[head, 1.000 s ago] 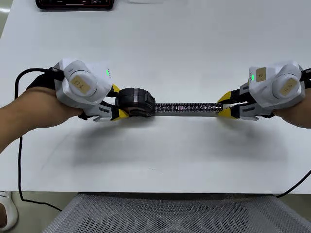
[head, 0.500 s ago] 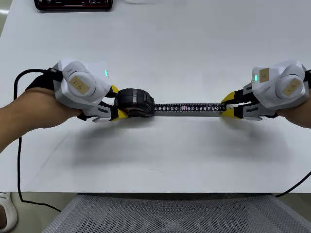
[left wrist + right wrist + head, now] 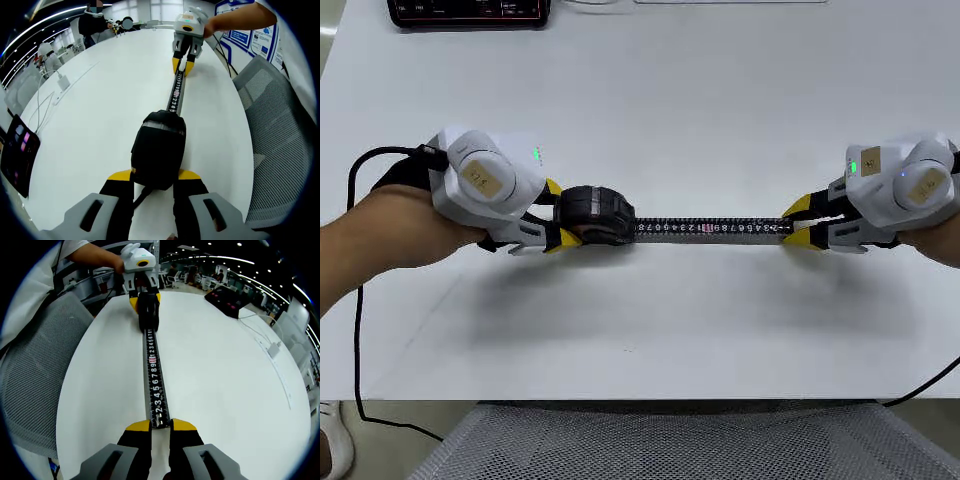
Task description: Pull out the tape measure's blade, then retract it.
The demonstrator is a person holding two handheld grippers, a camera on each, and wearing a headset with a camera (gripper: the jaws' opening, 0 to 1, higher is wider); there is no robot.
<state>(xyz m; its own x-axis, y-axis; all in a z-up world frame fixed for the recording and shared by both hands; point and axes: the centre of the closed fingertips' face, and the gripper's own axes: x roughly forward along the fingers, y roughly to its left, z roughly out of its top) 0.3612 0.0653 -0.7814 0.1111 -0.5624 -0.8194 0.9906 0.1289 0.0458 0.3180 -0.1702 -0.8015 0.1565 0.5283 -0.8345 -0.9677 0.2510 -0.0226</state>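
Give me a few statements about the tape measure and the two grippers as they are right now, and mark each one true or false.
1. The left gripper is clamped on the tape measure's case. True.
2. The blade is fully retracted. False: it stretches from the case across to the right gripper.
3. The right gripper is shut on the blade's end. True.
4. The case is bright yellow. False: the case is black; only the grippers' jaw tips are yellow.

The tape measure [image 3: 597, 214] is black, its blade [image 3: 710, 227] white-numbered.
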